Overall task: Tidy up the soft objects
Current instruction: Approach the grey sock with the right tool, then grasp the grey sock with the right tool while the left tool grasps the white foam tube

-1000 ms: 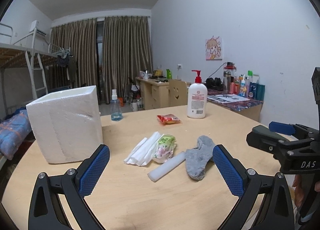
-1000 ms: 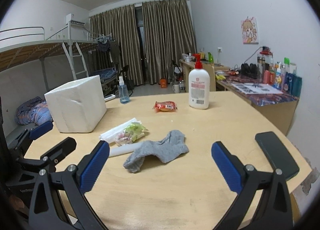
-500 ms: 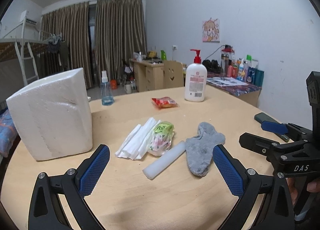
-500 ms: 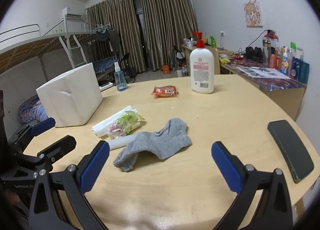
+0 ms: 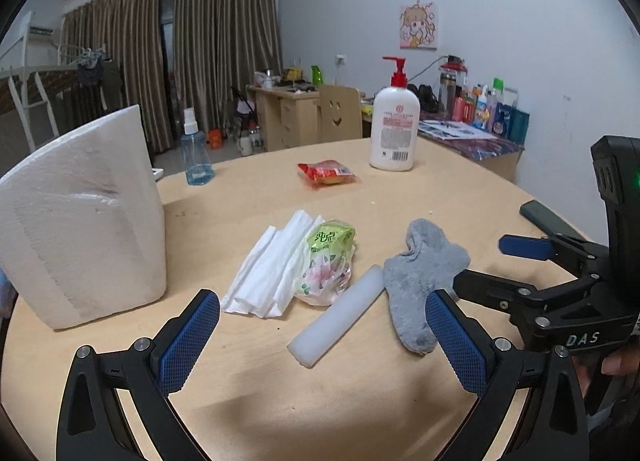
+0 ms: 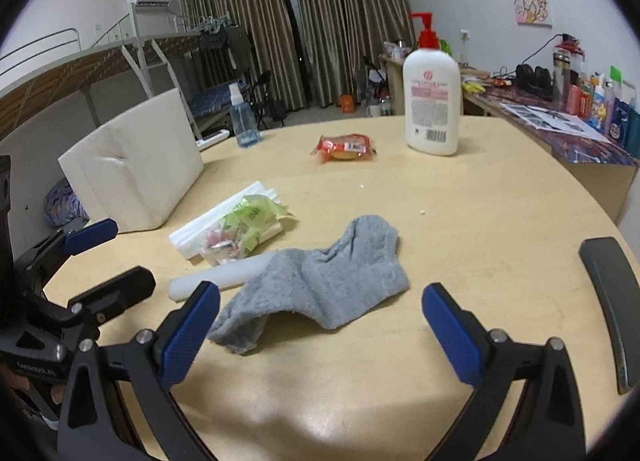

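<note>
A grey sock (image 6: 320,281) lies crumpled on the round wooden table (image 6: 460,221). My right gripper (image 6: 320,325) hovers just in front of it. Its jaws are wide and closing slightly, and the pads are not touching the sock. To the left lie a white foam cylinder (image 5: 340,321), a green tissue pack (image 5: 328,261) and folded white tissues (image 5: 272,269). My left gripper (image 5: 320,341) is open just short of the cylinder's near end. The sock (image 5: 424,273) lies beside its right finger. The right gripper (image 5: 500,265) shows at the right edge, the left gripper (image 6: 116,257) at the other view's left edge.
A white foam box (image 5: 80,221) stands at the left of the table. Farther back are a spray bottle (image 5: 196,157), a red snack packet (image 5: 326,173) and a pump lotion bottle (image 5: 394,129). A dark phone (image 6: 612,301) lies near the right edge.
Both grippers have come forward and down toward the items, tilting lower; the sock, cylinder and tissues look larger and nearer. Nothing on the table has moved.
</note>
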Motion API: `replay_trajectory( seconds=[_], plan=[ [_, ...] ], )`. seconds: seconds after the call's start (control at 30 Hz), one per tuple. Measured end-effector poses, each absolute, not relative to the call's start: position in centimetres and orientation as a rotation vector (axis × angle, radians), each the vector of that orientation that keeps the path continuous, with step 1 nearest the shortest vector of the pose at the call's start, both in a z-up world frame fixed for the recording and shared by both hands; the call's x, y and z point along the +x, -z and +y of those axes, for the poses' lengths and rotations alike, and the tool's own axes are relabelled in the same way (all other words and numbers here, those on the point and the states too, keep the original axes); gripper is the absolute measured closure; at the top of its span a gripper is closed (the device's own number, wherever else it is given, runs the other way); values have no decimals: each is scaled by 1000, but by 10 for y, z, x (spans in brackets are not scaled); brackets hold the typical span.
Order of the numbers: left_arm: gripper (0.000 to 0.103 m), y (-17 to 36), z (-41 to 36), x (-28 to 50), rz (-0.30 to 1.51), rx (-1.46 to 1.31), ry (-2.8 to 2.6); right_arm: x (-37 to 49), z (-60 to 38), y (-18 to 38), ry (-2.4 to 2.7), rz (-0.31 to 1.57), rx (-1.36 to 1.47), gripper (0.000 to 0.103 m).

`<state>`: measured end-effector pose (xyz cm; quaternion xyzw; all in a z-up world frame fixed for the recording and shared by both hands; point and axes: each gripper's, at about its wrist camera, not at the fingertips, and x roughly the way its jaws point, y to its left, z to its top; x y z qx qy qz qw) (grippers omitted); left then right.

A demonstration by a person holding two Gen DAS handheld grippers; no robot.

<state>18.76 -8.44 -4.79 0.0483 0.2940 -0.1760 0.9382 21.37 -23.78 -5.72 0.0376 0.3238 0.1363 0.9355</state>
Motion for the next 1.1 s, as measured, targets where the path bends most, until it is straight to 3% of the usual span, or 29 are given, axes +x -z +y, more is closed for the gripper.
replay_trajectory(
  seconds=[0.1,0.43,0.5,0.63,0.8,1.1],
  plan=[
    [0,51,-83,195,622,90,366,221,-237,63,-297,695,68,16],
    [0,59,-88,213,667,103,395,239,-229,73,-363,770,34,28],
    [0,61,-89,215,677,99,399,242,-228,75,-360,793,23,45],
    [0,64,-90,219,703,79,427,242,-227,78,-349,807,1,54],
    [0,66,-95,217,721,88,468,241,-233,77,-346,827,-2,80],
    [3,72,-99,220,781,90,484,236,-247,77,-312,835,1,82]
  ],
)
